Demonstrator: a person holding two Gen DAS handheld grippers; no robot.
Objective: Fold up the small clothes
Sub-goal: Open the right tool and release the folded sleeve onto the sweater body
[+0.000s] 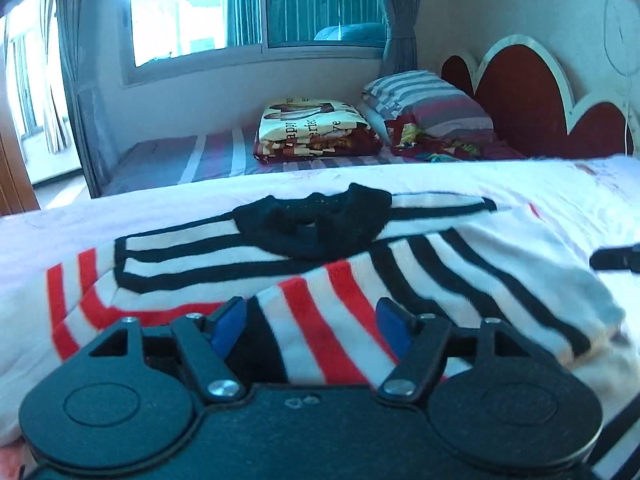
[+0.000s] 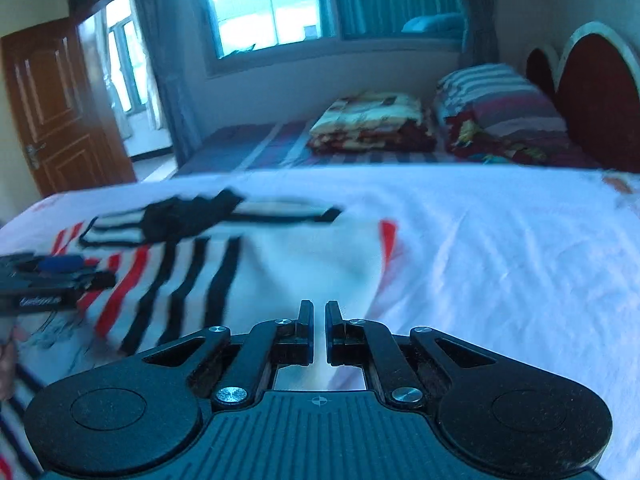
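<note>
A small white shirt (image 1: 460,256) with black and red stripes and a black collar (image 1: 316,220) lies on a white sheet (image 1: 560,192), partly folded over itself. My left gripper (image 1: 312,312) is open, its blue pads wide apart with a striped fold of the shirt between them. It also shows at the left of the right wrist view (image 2: 60,268). My right gripper (image 2: 319,308) has its jaws nearly closed on a white edge of the shirt (image 2: 304,256). Its tip shows at the right of the left wrist view (image 1: 616,258).
A folded patterned blanket (image 1: 316,128) and a striped pillow (image 1: 424,100) lie behind on the bed, by a red headboard (image 1: 532,100). A window (image 1: 248,4) and curtains are at the back. A wooden door (image 2: 60,112) stands at left.
</note>
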